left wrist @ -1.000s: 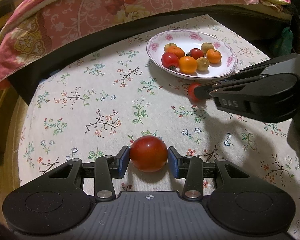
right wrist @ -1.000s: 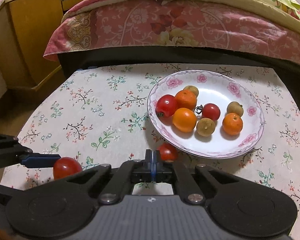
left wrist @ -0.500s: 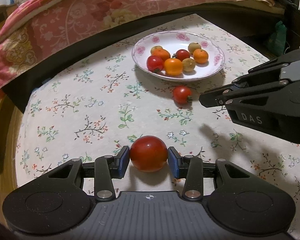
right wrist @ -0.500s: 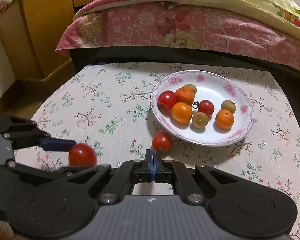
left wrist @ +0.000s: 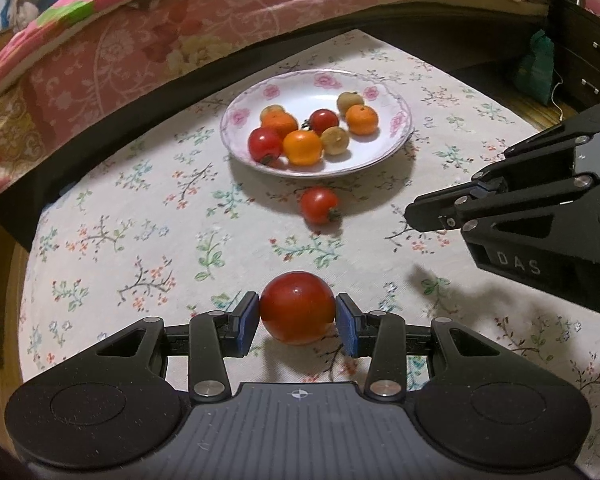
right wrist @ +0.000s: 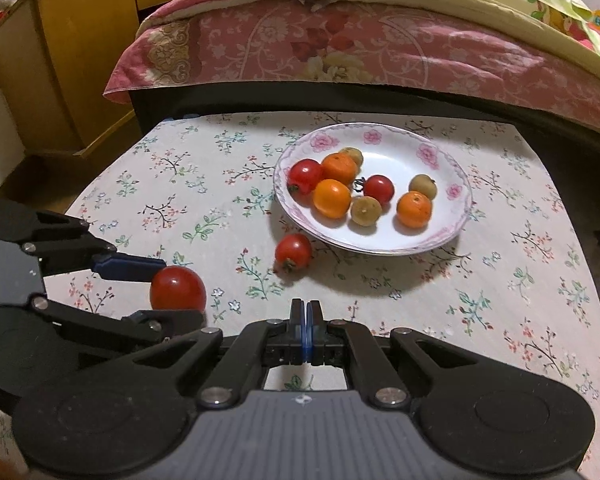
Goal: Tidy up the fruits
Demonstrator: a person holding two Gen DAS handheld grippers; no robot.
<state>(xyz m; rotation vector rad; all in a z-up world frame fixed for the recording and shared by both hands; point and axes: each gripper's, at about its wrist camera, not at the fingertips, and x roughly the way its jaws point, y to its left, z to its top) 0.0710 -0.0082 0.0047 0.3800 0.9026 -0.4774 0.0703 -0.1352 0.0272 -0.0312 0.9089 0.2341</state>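
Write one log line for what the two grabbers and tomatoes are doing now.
left gripper: shut on tomato | right gripper: shut, empty | loose tomato: beside plate

A pink floral quilt [right wrist: 380, 48] drapes the bed (edge hanging); a wooden cabinet [right wrist: 60, 60] stands left.

Tomato gripped above a floral surface

The left hand-held gripper [left wrist: 297, 322] clamps a red tomato [left wrist: 297, 307]; another tomato [left wrist: 319, 205] lies just before the fruit plate [left wrist: 400, 142].
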